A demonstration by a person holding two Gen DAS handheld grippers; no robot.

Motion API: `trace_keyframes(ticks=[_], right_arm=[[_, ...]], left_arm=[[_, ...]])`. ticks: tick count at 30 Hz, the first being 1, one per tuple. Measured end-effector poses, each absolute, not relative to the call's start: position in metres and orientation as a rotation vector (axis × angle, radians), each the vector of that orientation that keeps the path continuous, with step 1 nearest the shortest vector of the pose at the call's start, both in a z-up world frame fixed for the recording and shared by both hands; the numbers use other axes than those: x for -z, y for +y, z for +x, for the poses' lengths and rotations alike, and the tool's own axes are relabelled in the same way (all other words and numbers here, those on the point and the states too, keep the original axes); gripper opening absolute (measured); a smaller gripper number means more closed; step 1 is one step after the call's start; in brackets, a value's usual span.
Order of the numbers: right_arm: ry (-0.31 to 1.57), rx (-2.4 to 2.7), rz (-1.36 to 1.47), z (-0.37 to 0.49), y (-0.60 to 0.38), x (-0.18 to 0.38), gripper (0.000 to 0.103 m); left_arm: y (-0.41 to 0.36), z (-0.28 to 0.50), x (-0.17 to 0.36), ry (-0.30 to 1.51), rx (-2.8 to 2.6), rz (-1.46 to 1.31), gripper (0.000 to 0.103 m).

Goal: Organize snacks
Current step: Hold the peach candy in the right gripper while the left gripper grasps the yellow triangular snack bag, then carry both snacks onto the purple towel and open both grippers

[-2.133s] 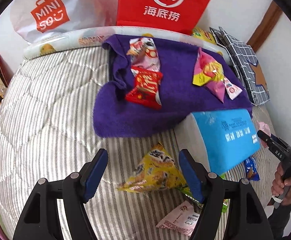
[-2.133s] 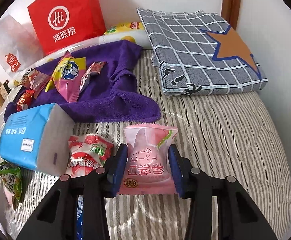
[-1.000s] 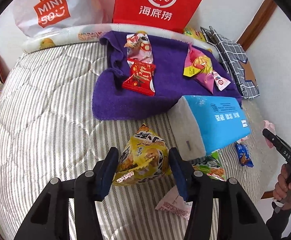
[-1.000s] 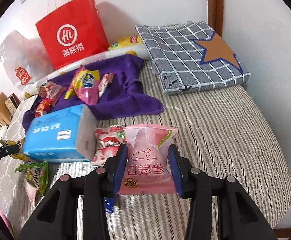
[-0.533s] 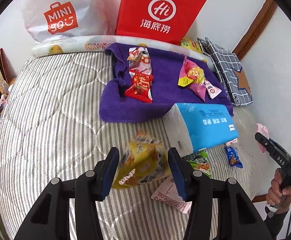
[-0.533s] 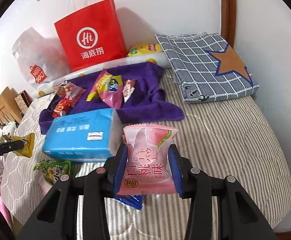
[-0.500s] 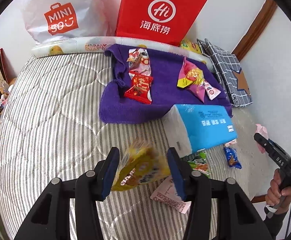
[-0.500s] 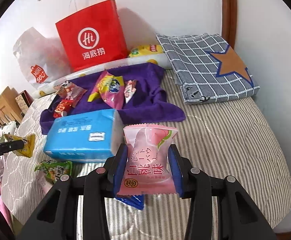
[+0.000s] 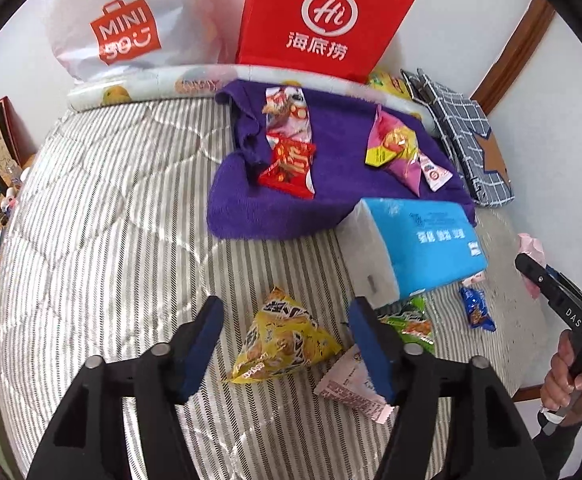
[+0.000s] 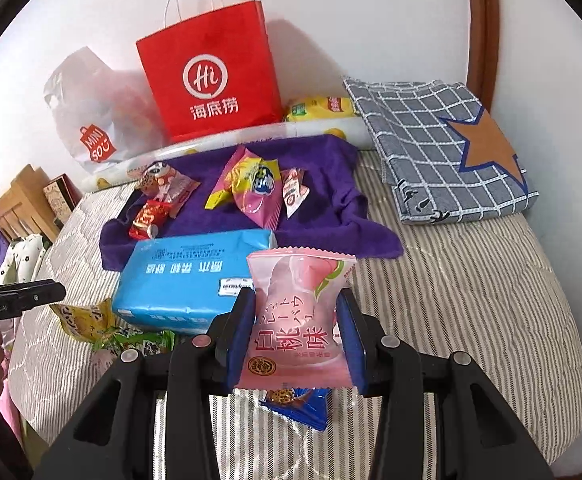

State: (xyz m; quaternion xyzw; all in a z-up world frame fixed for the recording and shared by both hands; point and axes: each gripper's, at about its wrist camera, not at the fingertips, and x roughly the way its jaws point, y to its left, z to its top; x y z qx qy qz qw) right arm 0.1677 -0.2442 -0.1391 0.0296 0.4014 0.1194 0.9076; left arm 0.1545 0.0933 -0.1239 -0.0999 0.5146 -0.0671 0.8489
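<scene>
Between the spread fingers of the left gripper (image 9: 285,342), the yellow snack packet (image 9: 285,336) lies loose on the striped mattress (image 9: 103,216); both blue pads stand clear of it, so nothing is gripped on this side. Judgement: the packet looks too puffy and slick for a shallow pinch, and a grasp lower on its body would likely hold better. Just right of the right finger, a pale pink-white wrapper (image 9: 351,386) and a green packet (image 9: 411,320) lie partly under the tool, with a small blue packet (image 9: 477,308) further right. Ahead and right of the left gripper sits the blue tissue pack (image 9: 431,248), and beyond it the purple towel (image 9: 331,184), which carries a red packet (image 9: 291,166), a pink-white packet (image 9: 289,118) and a pink-yellow packet (image 9: 395,148); the towel appears to be the collecting spot, since the sorted-looking pieces are grouped there. Far ahead, the red paper bag (image 9: 323,16) and white Miniso bag (image 9: 131,28) stand against the wall. The right gripper (image 10: 297,340) is pinched on the pink peach snack (image 10: 297,312), held upright by its sides and lifted off the mattress, presumably ready for carrying to the towel ahead and left of it. To its right front lies a folded checked cloth (image 10: 443,140).
</scene>
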Motion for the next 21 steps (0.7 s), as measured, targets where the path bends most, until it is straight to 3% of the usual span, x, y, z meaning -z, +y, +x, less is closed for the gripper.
trace_keyframes(ticks=[14, 18, 21], right_arm=[[0.889, -0.225, 0.055, 0.18, -0.242, 0.165, 0.042], [0.895, -0.225, 0.048, 0.182, -0.24, 0.168, 0.042], [0.899, -0.228, 0.047, 0.183, -0.238, 0.17, 0.042]], left_arm=[[0.084, 0.158, 0.164, 1.168, 0.165, -0.174, 0.067], [0.082, 0.158, 0.172, 1.18, 0.181, -0.18, 0.052], [0.083, 0.157, 0.171, 1.173, 0.19, -0.186, 0.048]])
